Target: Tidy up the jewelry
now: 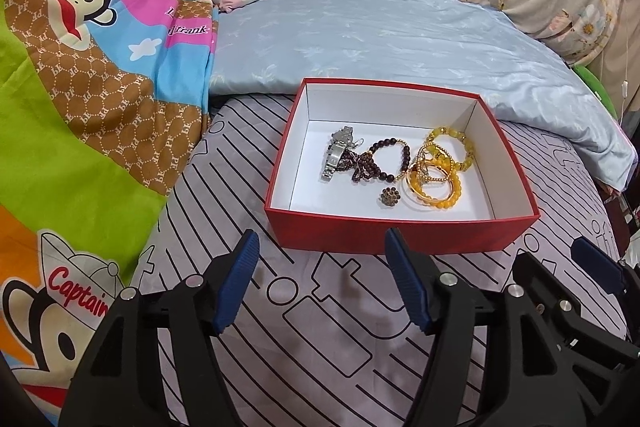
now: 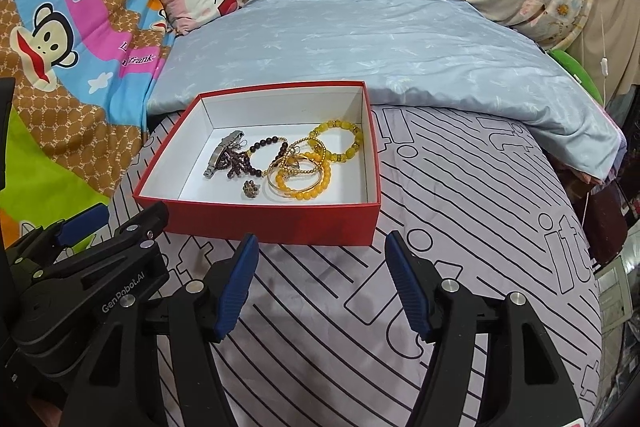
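Though tangled (perhaps), jewelry (image 1: 400,163) boxed.

A bed (image 1: 360,327) covered in a pale lilac sheet printed with black lines and shapes carries an open red box (image 1: 400,231) with a white interior. Behind the box, a folded light-blue quilt (image 1: 380,39) lies across the bed, its near edge just beside the box's far wall. A bright cartoon-monkey blanket (image 1: 80,107) lies along the left side.

Both wrist views angle downward, near — sharing the red box (image 1: 400,235).
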